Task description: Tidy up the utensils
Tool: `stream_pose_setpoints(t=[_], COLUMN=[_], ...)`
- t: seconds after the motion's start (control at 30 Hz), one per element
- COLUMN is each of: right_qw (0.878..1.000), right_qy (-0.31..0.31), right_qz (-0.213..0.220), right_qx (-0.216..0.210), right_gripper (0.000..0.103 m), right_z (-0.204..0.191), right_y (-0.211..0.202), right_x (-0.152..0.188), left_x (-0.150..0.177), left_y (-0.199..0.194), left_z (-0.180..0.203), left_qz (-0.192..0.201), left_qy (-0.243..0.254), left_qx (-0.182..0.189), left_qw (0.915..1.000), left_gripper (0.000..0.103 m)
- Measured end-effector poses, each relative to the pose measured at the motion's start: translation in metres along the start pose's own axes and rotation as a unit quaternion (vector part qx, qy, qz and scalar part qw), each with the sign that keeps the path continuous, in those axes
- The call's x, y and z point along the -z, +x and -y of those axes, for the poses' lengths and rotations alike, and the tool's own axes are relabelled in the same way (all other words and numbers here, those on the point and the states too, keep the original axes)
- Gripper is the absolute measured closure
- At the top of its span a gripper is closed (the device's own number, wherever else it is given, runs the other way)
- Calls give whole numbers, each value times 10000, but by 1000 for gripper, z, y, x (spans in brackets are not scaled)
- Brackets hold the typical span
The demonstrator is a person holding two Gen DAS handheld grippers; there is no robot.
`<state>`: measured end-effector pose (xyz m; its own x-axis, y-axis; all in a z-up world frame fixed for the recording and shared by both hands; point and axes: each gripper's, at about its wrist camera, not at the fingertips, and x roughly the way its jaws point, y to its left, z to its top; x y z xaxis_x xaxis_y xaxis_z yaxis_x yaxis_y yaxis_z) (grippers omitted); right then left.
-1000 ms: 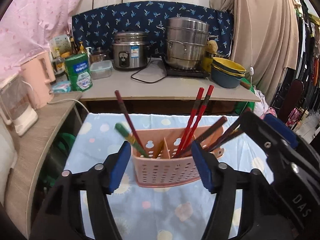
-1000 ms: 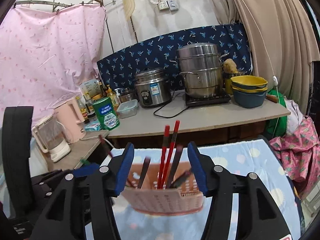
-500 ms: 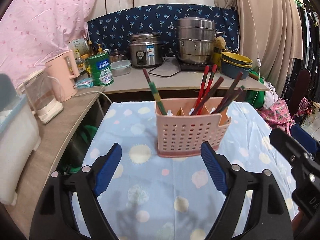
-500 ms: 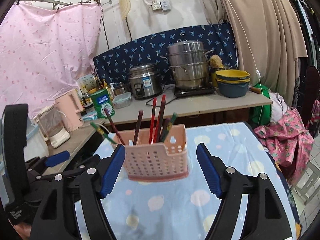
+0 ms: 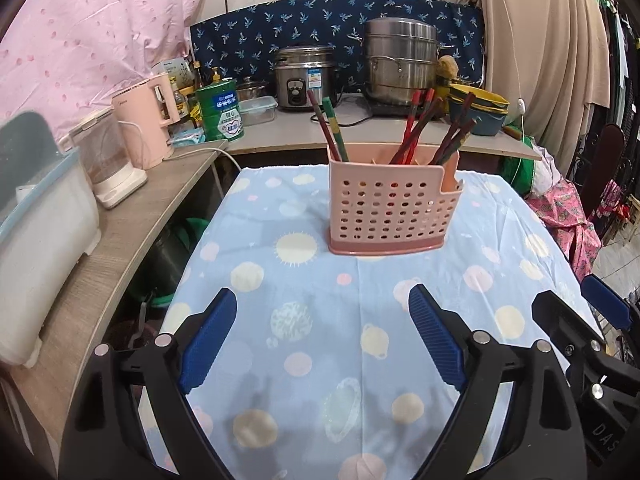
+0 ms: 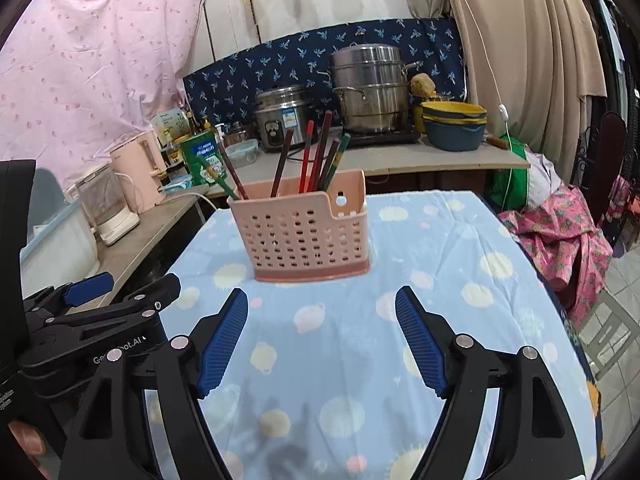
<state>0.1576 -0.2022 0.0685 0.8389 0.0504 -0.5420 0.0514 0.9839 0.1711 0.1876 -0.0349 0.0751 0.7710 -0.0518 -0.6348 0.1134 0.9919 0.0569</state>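
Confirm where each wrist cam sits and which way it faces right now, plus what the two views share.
Left wrist: rides the left gripper, looking forward and down over the tablecloth at the pink chopstick holder; own opening jaws, right gripper at the right edge.
Right wrist: rides the right gripper, facing the same way; own empty jaws, left gripper at left.
Shared: holder, chopsticks, rice cooker, steamer pot.

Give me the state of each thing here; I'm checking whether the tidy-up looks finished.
Pink utensil basket: upright on the tablecloth, free of both grippers.
Chopsticks: standing tilted inside the basket, in separate compartments.
Left gripper: jaws opening, nothing between the fingers.
Right gripper: open, nothing between the fingers.
Rice cooker: lid closed.
Steel steamer pot: lid on.
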Motion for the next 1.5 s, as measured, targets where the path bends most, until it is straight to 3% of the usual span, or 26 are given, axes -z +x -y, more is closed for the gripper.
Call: stream_pose_setpoints(t=[0.17, 0.57, 0.67, 1.5], right_qw=[9999, 9996, 9993, 9975], right_qy=[61, -37, -71, -183], right_qz=[-138, -124, -61, 36], right_qx=[-15, 257, 358, 687], right_gripper=[24, 17, 6, 6], right_z=[-2, -9, -9, -3], right_y=[-7, -25, -29, -40], right_x=[12, 32, 35, 48], left_x=[13, 32, 36, 48], left_y=[-12, -23, -26, -34], left_z=[-1, -9, -9, -9], left_qz=[54, -69, -80, -148], left_qy=[7, -173, -156, -351], left_qx=[-135, -175, -175, -411], left_qw=[9999, 9997, 9997, 9984], left_gripper=[12, 8, 7, 7])
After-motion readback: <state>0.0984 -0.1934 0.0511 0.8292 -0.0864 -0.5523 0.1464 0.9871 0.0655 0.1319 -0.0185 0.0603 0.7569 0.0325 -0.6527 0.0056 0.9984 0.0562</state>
